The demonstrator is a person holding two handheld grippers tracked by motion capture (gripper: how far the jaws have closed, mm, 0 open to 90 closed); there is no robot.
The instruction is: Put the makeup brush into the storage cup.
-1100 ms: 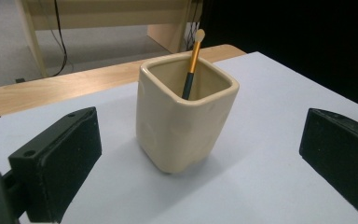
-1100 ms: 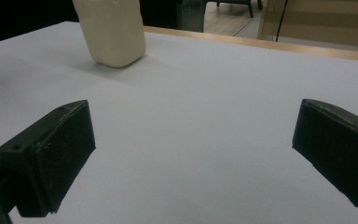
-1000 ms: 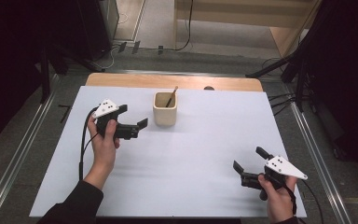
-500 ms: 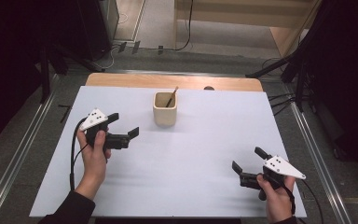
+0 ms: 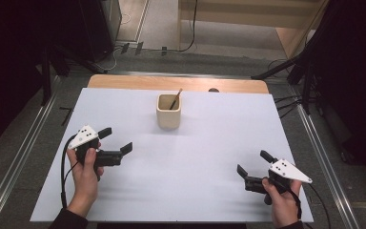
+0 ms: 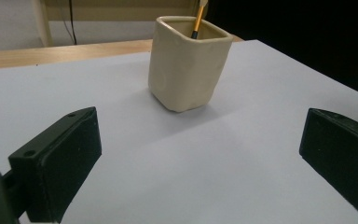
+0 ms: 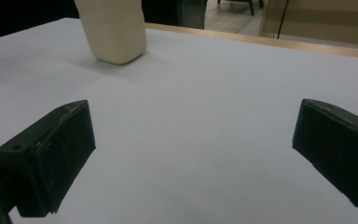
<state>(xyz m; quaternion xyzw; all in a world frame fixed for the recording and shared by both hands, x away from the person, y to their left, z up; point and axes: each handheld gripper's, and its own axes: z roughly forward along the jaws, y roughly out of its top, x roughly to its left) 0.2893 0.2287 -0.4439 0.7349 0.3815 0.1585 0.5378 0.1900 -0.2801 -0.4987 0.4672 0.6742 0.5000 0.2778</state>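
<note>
A cream square cup stands upright on the white table top, toward the back middle. A thin brown stick with a dark tip leans inside it. My left gripper is held low over the table's left side, jaws wide open and empty, pointing toward the cup. My right gripper rests near the front right corner, also open with nothing between its jaws, the cup far off ahead of it.
A wooden strip runs along the table's far edge, with a small dark knob on it. Metal rails flank both sides. Cables and dark stands lie on the floor beyond.
My left gripper has drawn back from beside the cup toward the front left of the table, staying open. The right gripper has hardly moved.
</note>
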